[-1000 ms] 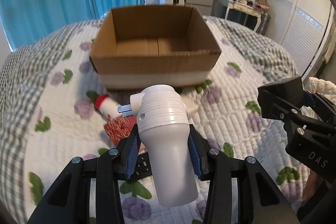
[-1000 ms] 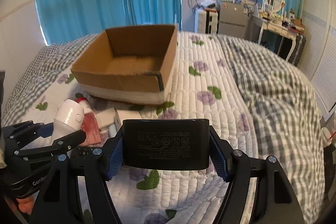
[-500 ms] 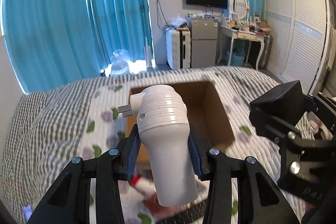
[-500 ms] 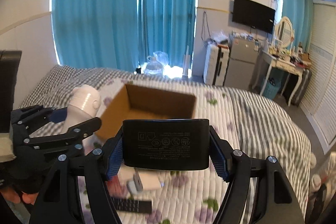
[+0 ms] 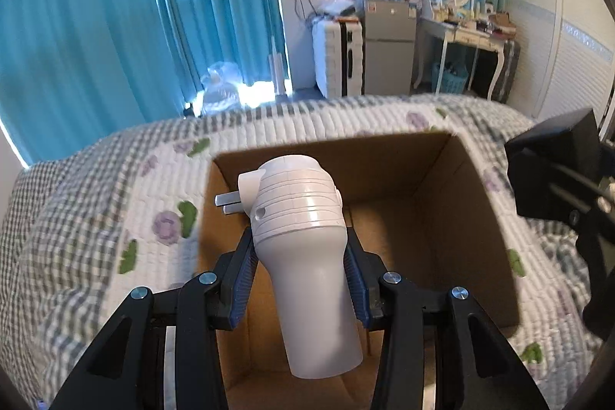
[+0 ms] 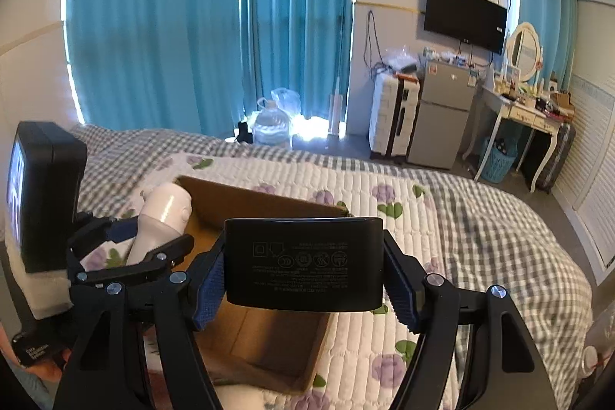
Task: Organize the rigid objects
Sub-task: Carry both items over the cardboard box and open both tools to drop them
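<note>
My left gripper (image 5: pixel 300 279) is shut on a white plug-in device (image 5: pixel 303 256) with two metal prongs, held above the open cardboard box (image 5: pixel 461 218) on the bed. It also shows in the right wrist view (image 6: pixel 161 218). My right gripper (image 6: pixel 303 275) is shut on a black rectangular adapter (image 6: pixel 303 264), held over the box's right part (image 6: pixel 269 344). The box's inside looks bare where it shows. The right gripper's body shows at the right edge of the left wrist view (image 5: pixel 557 171).
The box sits on a quilted floral bedspread (image 6: pixel 442 218) with a grey checked blanket (image 6: pixel 519 256). Beyond the bed are blue curtains (image 6: pixel 192 25), a suitcase (image 6: pixel 392 118), a small fridge (image 6: pixel 442 118), a dressing table (image 6: pixel 526 110) and a wall TV (image 6: pixel 465 16).
Both grippers have moved forward and over the box with their objects still held. The loose items on the bed in front of the box have dropped out of view.
</note>
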{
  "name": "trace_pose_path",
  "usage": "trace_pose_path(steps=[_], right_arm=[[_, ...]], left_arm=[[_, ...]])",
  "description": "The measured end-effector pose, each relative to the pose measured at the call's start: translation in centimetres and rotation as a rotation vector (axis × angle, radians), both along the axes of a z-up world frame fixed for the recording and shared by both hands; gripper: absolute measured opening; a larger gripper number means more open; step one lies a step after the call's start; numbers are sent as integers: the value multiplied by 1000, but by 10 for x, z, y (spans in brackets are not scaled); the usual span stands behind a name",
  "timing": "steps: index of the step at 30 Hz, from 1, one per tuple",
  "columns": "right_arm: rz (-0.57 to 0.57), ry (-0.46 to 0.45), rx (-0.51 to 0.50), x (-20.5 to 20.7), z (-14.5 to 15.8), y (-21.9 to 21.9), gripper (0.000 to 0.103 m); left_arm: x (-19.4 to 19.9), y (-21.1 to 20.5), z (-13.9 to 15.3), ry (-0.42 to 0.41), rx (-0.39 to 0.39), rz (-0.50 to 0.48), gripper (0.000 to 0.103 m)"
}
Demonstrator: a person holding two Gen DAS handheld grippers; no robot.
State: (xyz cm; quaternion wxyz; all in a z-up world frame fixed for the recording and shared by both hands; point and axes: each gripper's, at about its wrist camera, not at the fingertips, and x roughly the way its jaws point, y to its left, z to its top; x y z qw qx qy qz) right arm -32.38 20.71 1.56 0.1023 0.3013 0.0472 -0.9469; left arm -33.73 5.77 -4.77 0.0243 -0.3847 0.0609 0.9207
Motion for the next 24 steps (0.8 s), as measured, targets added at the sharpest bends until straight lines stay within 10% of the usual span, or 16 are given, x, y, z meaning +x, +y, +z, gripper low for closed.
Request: trace_pose_path(steps=[5,9,24], right_arm=[[11,-27,-5,-19,-27,5,70],[22,-34,2,-18,-38,4,70],[70,-82,22,-15,-68,-21,70]], left_arm=[[-6,-2,-24,-1,-11,12,46],[-2,-8,-20,41,-9,39,76],[42,-60,29,106,61,101,76]])
